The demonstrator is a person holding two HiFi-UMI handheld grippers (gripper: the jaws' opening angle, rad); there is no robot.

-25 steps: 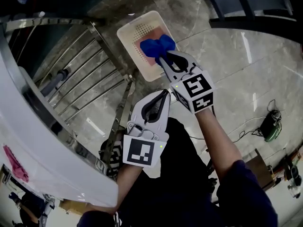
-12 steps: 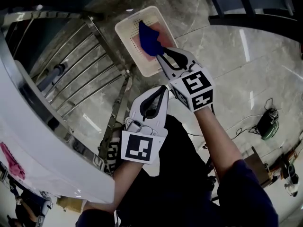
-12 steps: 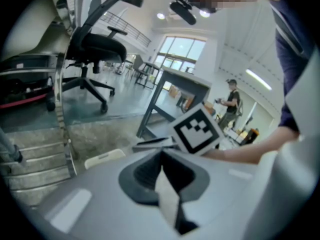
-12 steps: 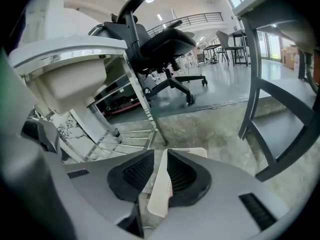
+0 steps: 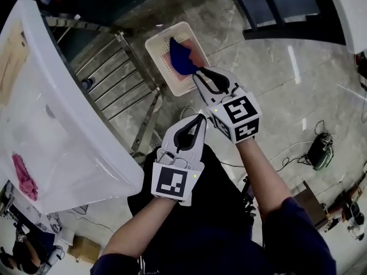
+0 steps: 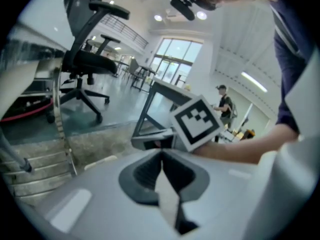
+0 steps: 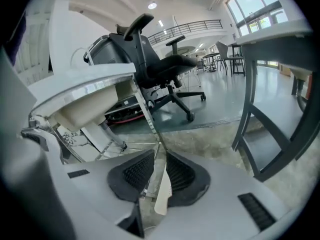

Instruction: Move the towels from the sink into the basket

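Observation:
A cream basket (image 5: pixel 159 47) stands on the floor, with a pink towel (image 5: pixel 198 51) in it and a blue towel (image 5: pixel 182 59) lying on top. My right gripper (image 5: pixel 195 73) hovers just short of the blue towel. In the right gripper view, my right gripper (image 7: pixel 159 156) has its jaws a narrow gap apart with no cloth between them. My left gripper (image 5: pixel 201 117) hangs lower and nearer to me; seen in its own view, my left gripper (image 6: pixel 161 156) is shut and empty. The white sink (image 5: pixel 69 125) at the left holds another pink towel (image 5: pixel 24 177).
A metal rack (image 5: pixel 114 79) of bars stands under the sink, right beside the basket. Dark table legs (image 5: pixel 275 10) cross the polished floor at the top right. A green device (image 5: pixel 319 151) with a cable lies on the floor to the right. An office chair (image 7: pixel 165 66) stands behind.
A second ago the blue towel hung bunched at my right gripper's tips over the basket; now it lies in the basket, off the jaws. The head has turned, showing more of the sink.

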